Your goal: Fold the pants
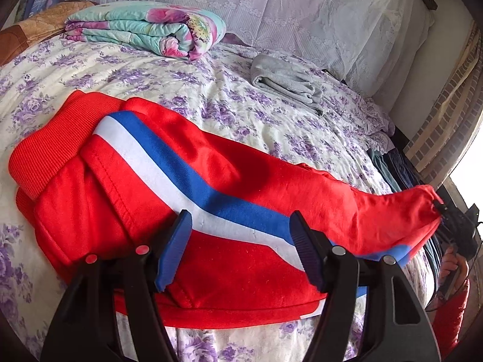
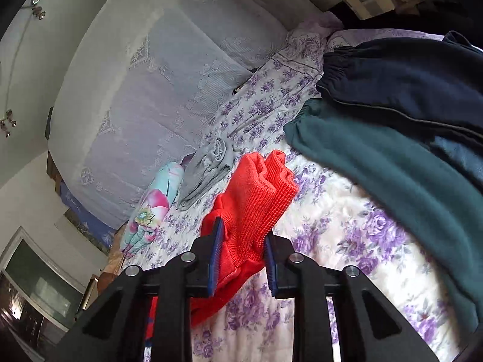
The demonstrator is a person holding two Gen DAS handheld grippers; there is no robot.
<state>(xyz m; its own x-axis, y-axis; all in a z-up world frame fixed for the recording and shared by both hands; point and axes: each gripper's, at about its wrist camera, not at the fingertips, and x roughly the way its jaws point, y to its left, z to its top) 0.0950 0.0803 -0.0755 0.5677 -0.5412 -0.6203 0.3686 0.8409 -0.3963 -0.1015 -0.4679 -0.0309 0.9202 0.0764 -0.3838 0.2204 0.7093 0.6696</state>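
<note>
Red pants (image 1: 229,181) with a white and blue side stripe lie partly folded on the flowered bed (image 1: 60,72), waistband at the left. My left gripper (image 1: 241,238) is open, its fingers hovering over the striped middle of the pants. My right gripper (image 2: 243,259) is shut on the red ribbed cuffs (image 2: 259,193) of the legs and holds them lifted above the bed. In the left wrist view the right gripper (image 1: 452,220) shows at the far right, holding the leg end up.
A folded grey garment (image 1: 286,81) and a rolled flowered quilt (image 1: 151,27) lie farther back on the bed. Dark green pants (image 2: 392,175) and navy pants (image 2: 407,84) are piled at the right. A lace-covered headboard (image 1: 271,6) stands behind.
</note>
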